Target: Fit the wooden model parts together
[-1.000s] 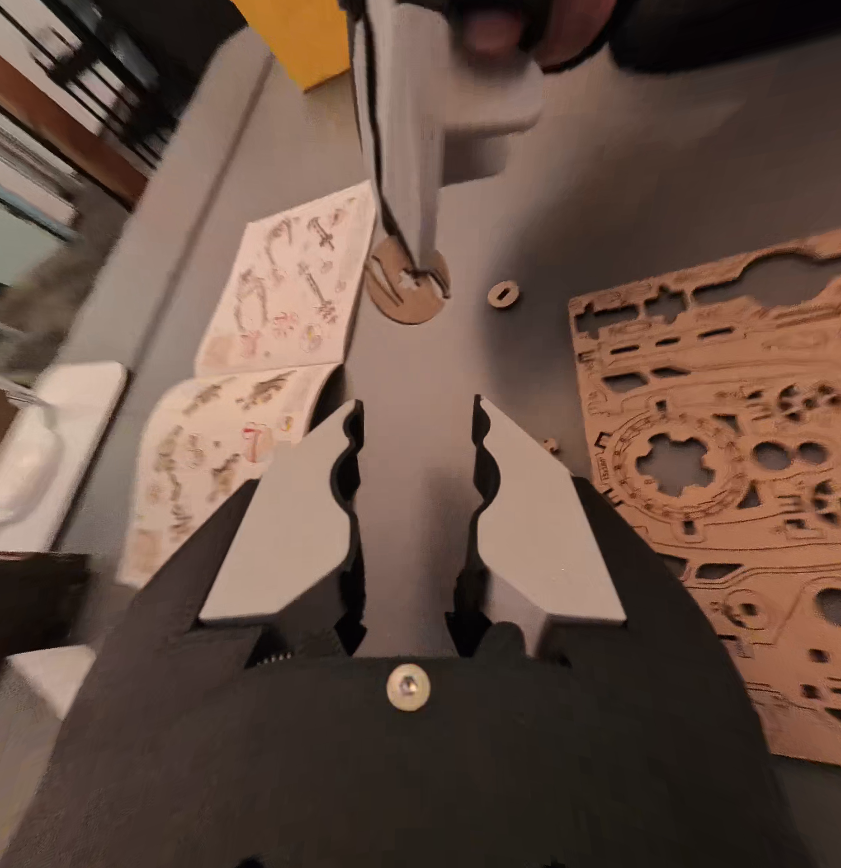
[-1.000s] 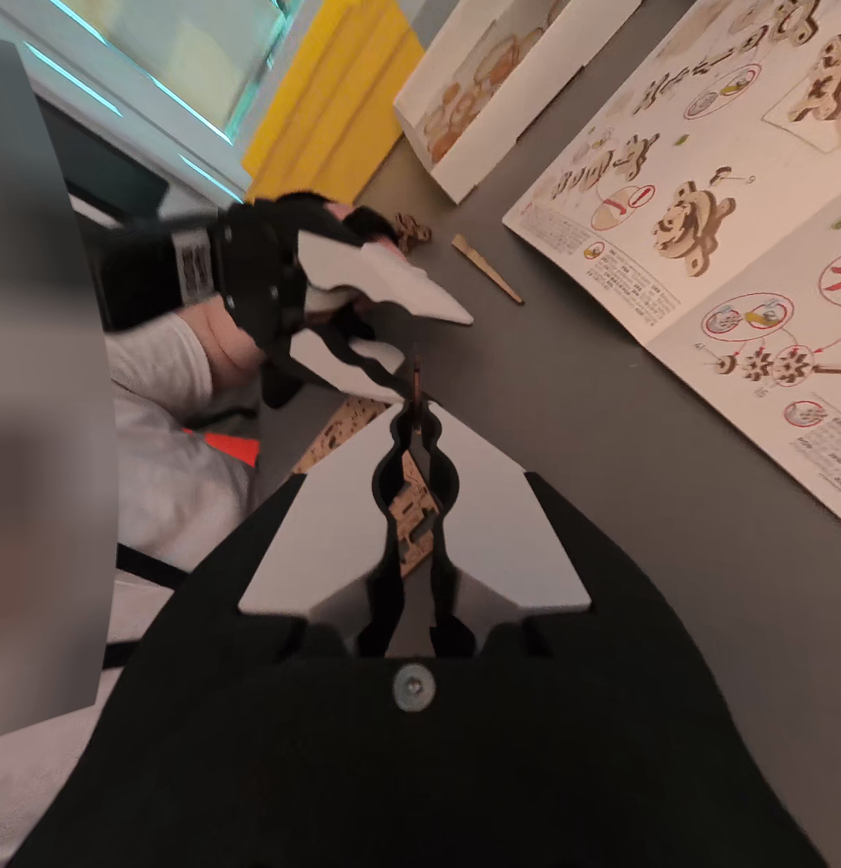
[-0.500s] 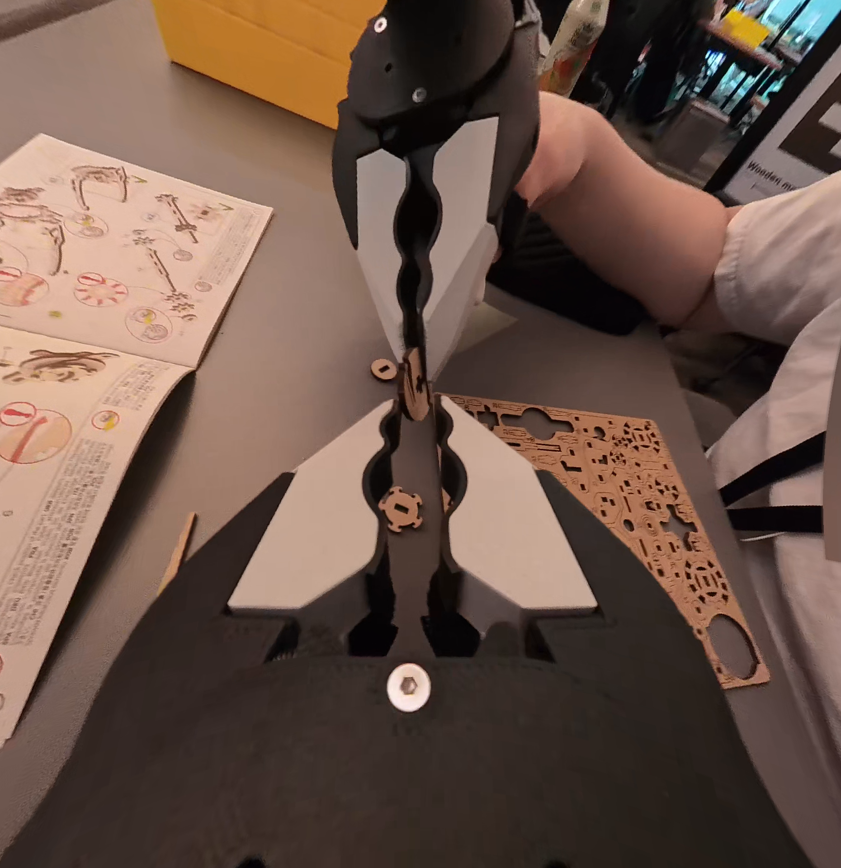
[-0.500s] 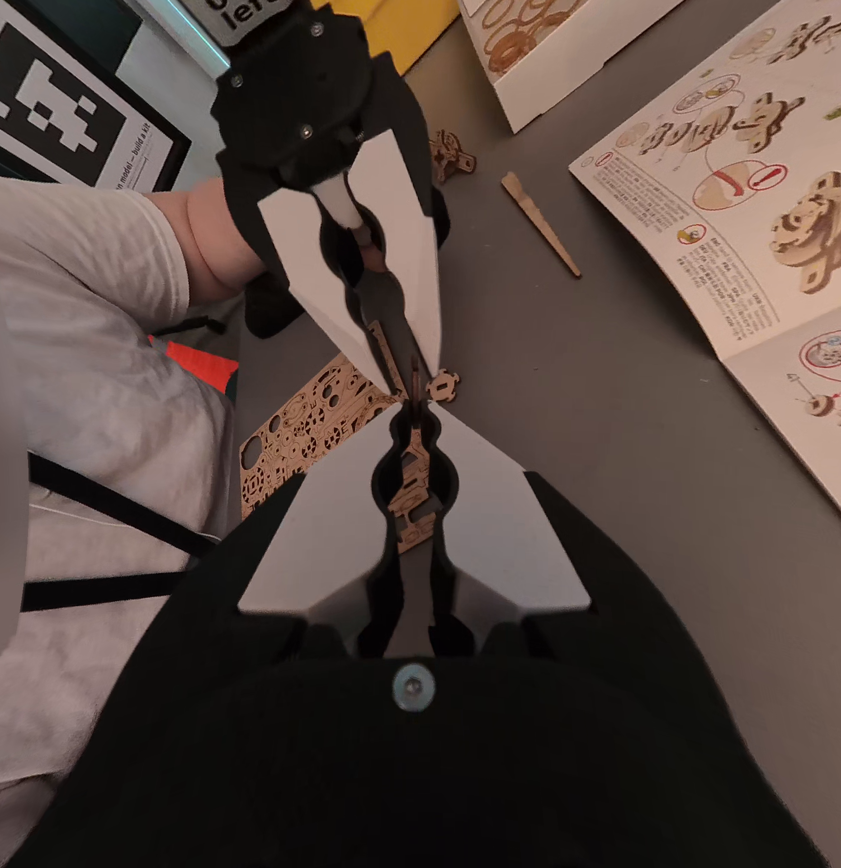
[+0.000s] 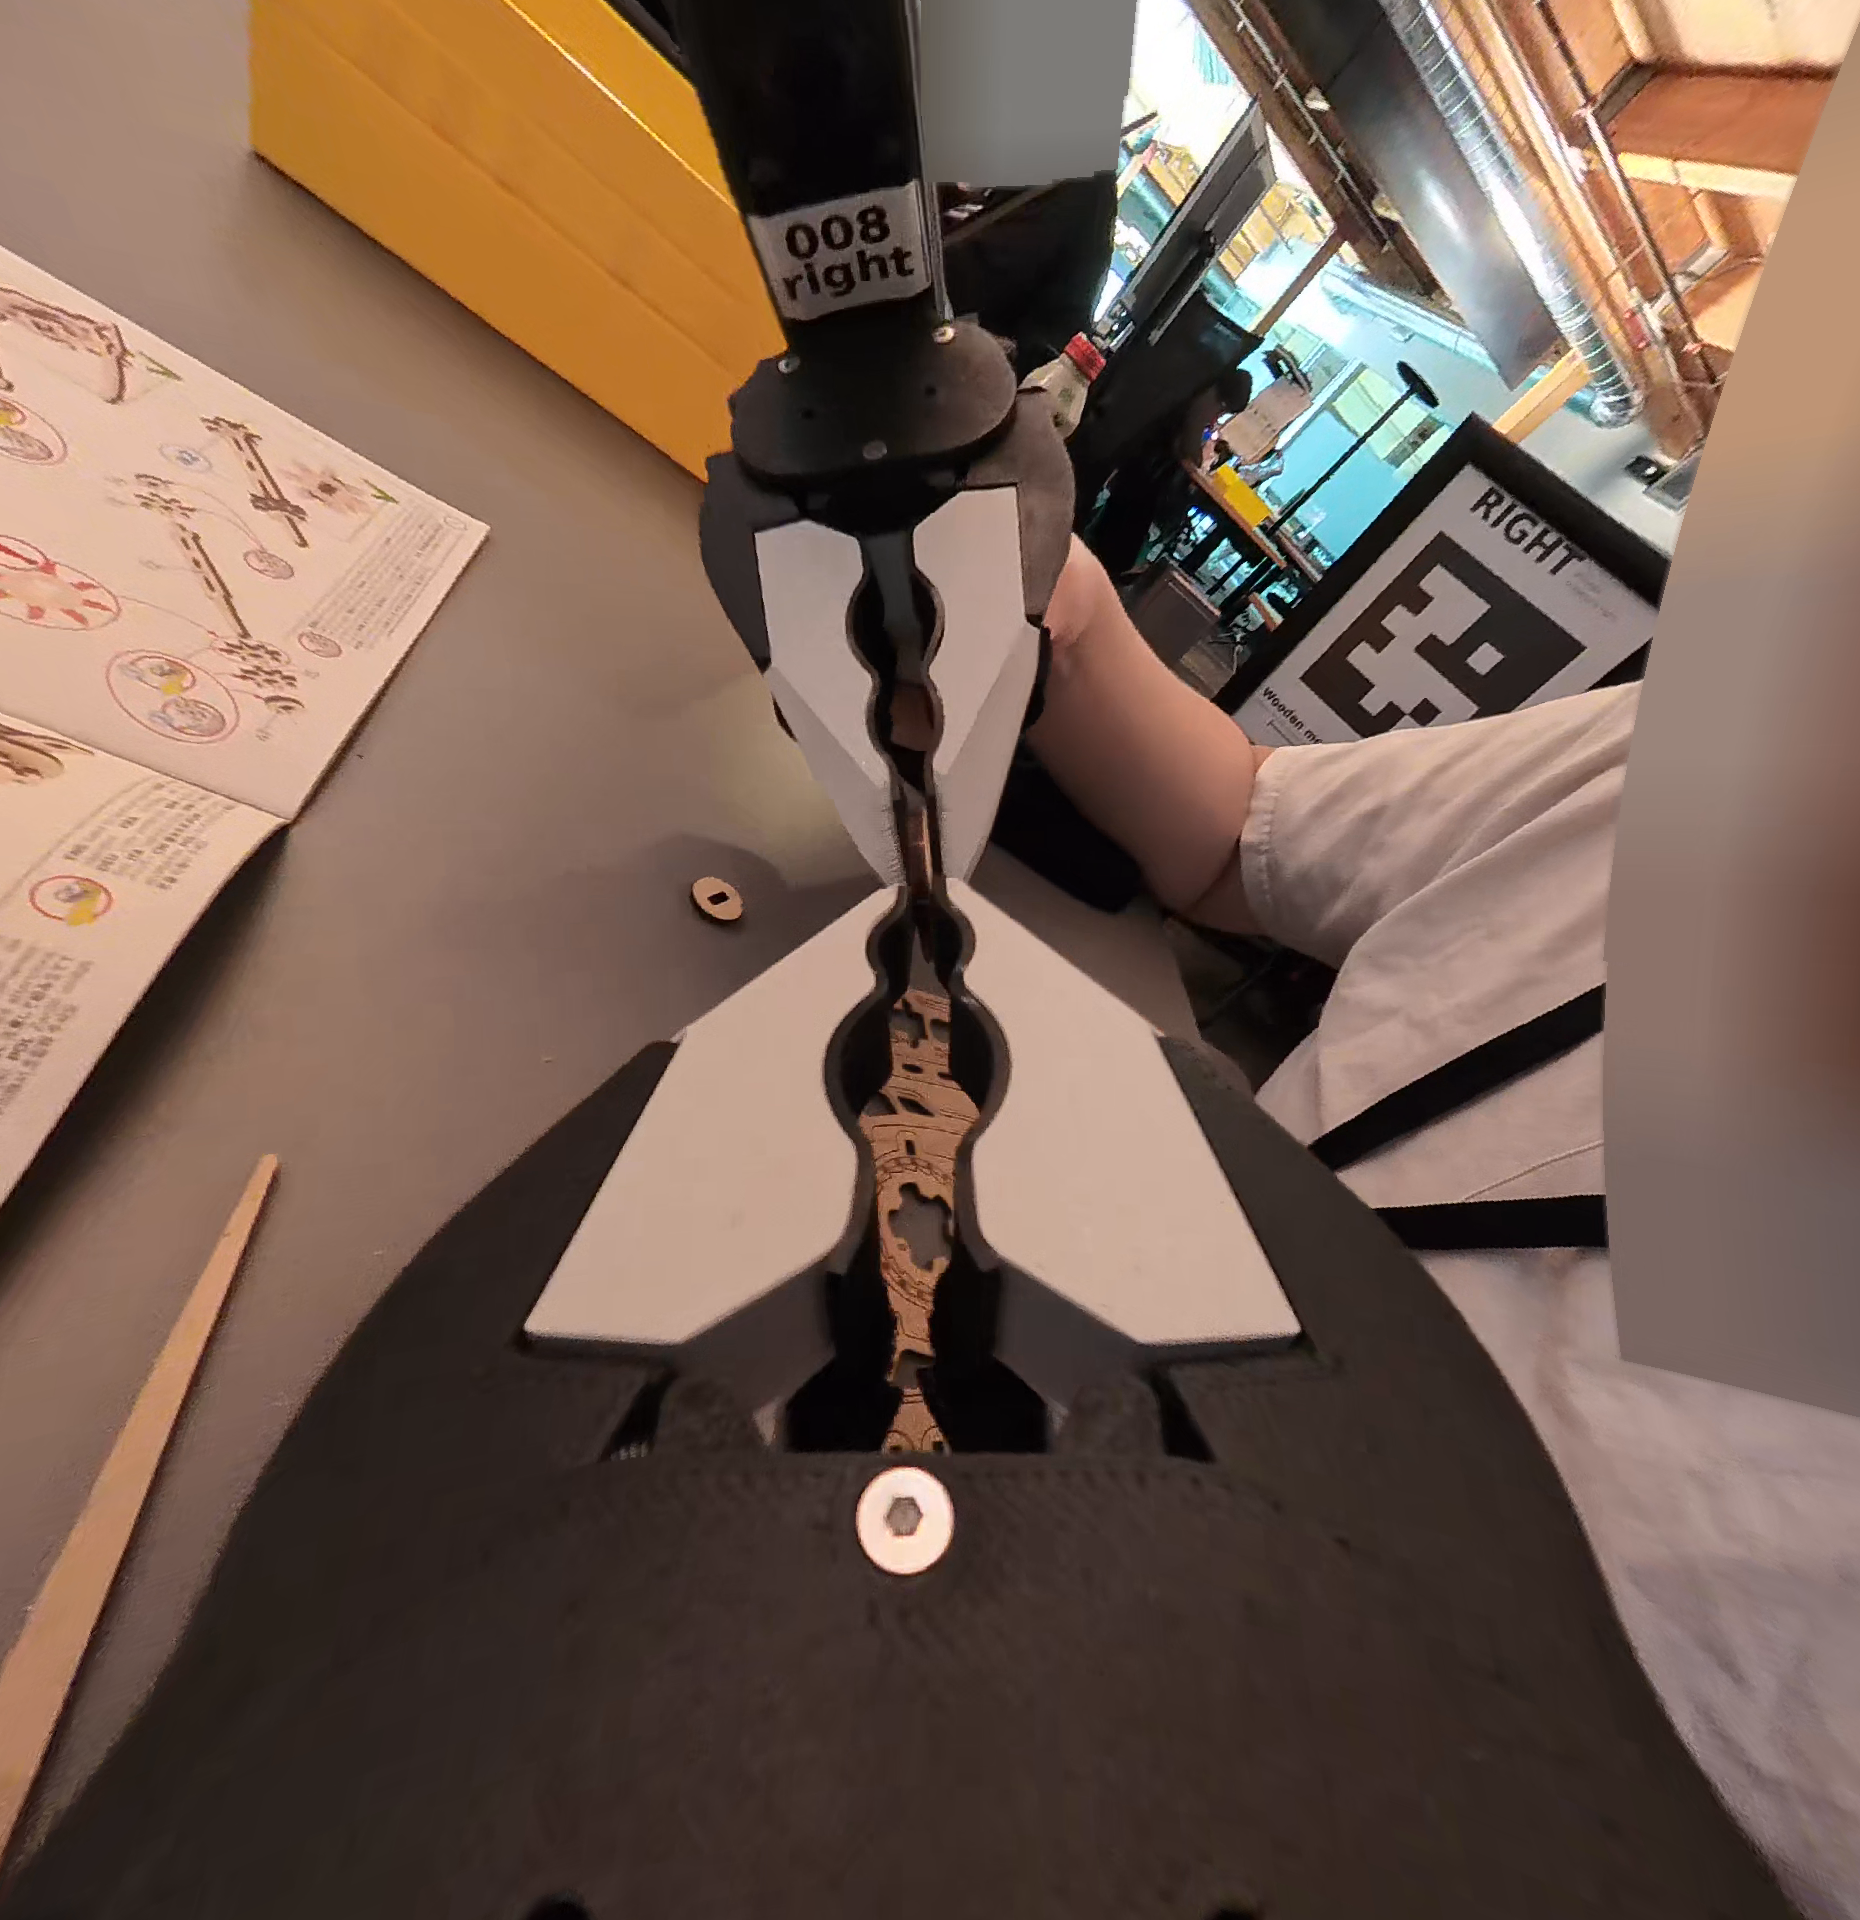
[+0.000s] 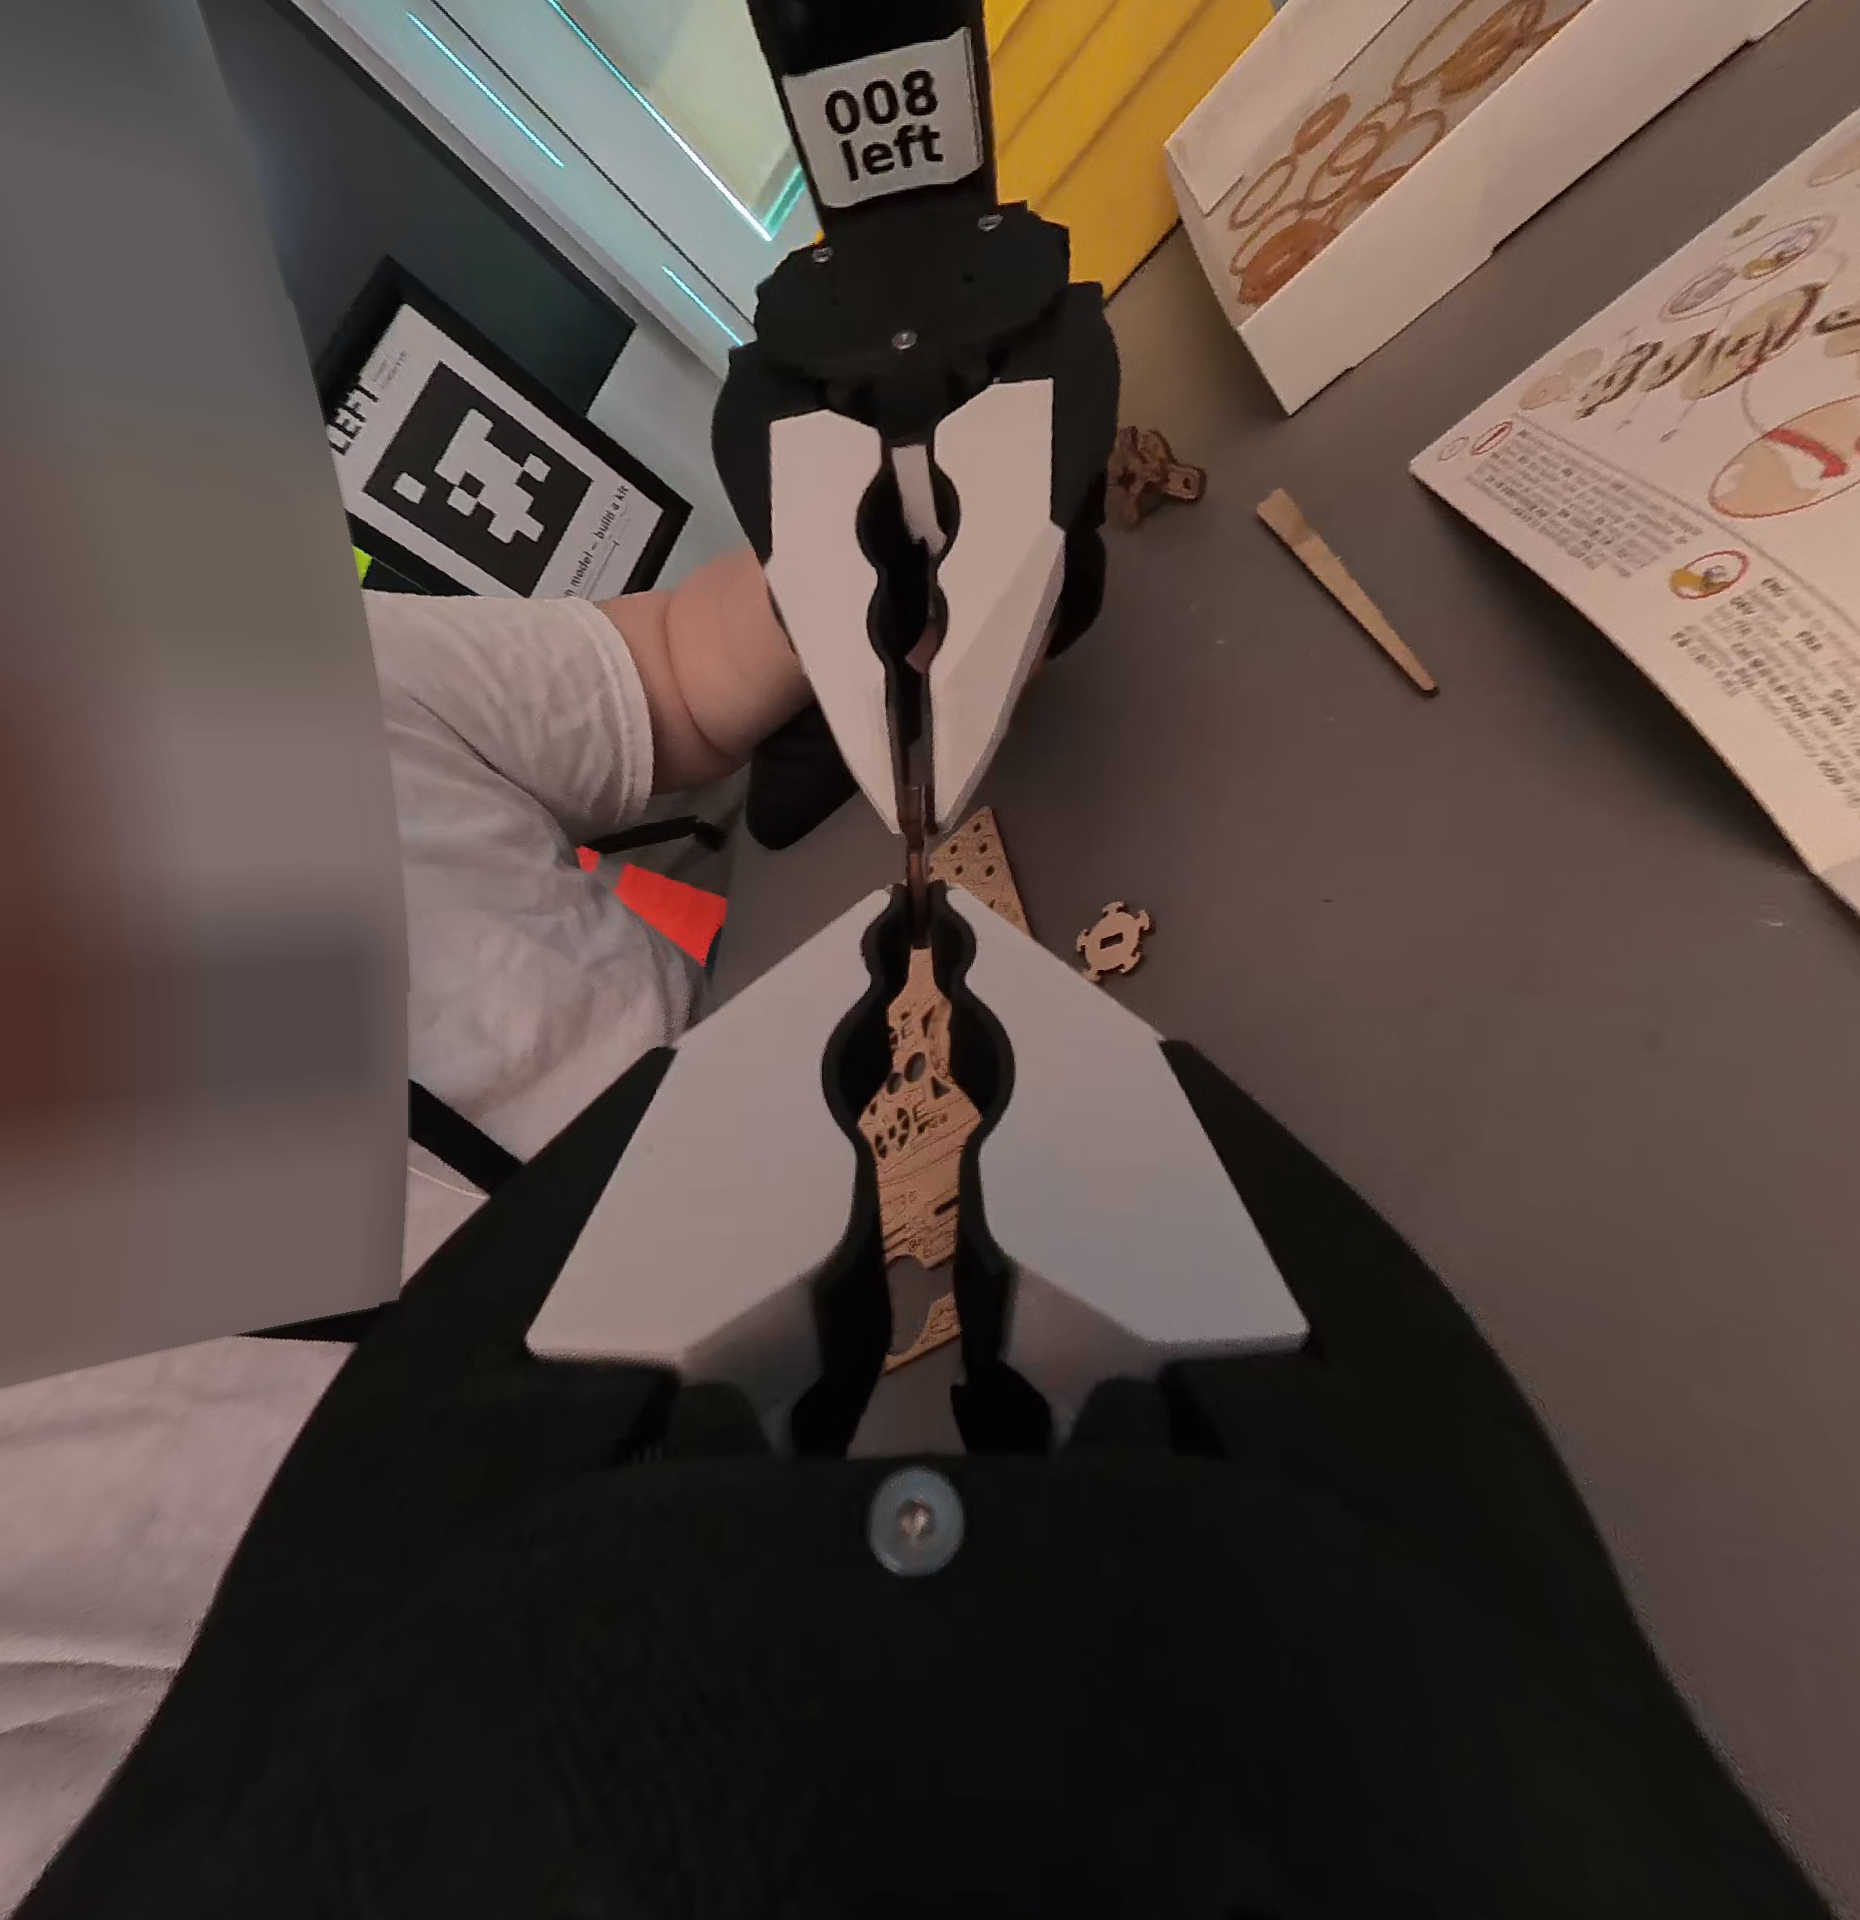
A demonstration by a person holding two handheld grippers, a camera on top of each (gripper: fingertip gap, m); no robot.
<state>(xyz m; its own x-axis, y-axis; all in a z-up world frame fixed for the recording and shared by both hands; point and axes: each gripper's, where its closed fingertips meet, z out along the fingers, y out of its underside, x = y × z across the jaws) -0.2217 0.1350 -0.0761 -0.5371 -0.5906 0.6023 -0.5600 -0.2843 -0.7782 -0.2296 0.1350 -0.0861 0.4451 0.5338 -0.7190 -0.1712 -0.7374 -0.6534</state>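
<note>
Facing tip to tip above the counter (image 6: 1425,1039), left tool (image 5: 918,906) and right tool (image 6: 913,902) both pinch one thin wooden piece (image 6: 915,852) edge-on, above the cutout sheet (image 6: 983,862).

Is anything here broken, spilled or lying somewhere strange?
Nothing stands out. Both grippers, left and right, meet tip to tip on a thin wooden piece. A loose gear and a wooden stick lie flat on the table.

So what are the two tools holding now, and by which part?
Both tools, left and right, pinch one thin wooden piece edge-on between them, each by an opposite end, at its fingertips.
</note>
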